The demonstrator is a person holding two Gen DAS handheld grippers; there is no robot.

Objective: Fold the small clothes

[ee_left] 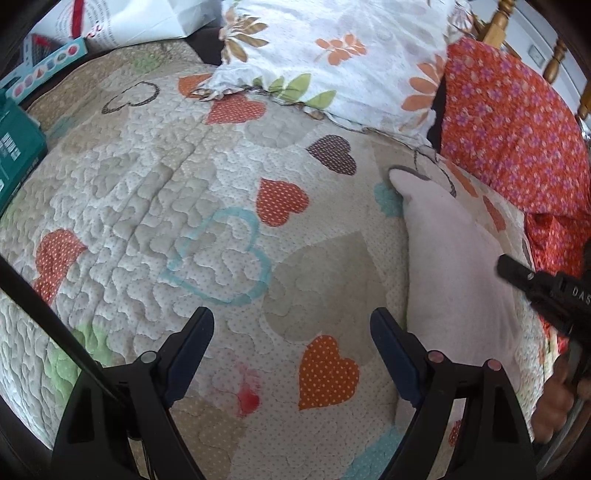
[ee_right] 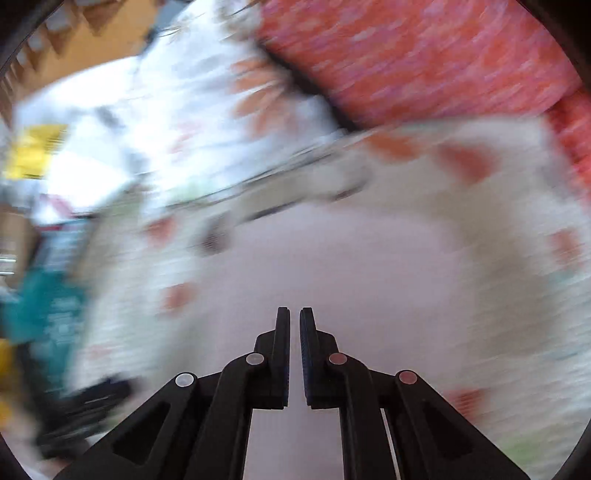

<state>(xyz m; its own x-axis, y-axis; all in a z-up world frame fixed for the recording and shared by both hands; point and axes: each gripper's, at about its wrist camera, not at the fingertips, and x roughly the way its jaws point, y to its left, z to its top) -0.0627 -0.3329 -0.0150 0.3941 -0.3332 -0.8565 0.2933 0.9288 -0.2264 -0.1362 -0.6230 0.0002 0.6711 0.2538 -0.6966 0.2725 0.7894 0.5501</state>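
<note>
A pale pink small garment (ee_left: 454,258) lies on the heart-patterned quilt (ee_left: 184,184) at the right, one grey-trimmed corner pointing to the pillows. My left gripper (ee_left: 291,317) hovers open over bare quilt just left of the garment, with nothing between its fingers. My right gripper (ee_left: 506,264) comes in from the right edge, its tip on the garment's right border. In the blurred right wrist view the right gripper (ee_right: 294,314) has its jaws together over the pink cloth (ee_right: 332,258), apparently pinching its thin edge.
A white floral pillow (ee_left: 332,55) and a red floral pillow (ee_left: 509,122) lie at the head of the bed by a wooden bedpost (ee_left: 498,26). A teal box (ee_left: 14,155) and a white bag (ee_left: 129,22) sit at the left. A hand (ee_left: 554,398) shows at the lower right.
</note>
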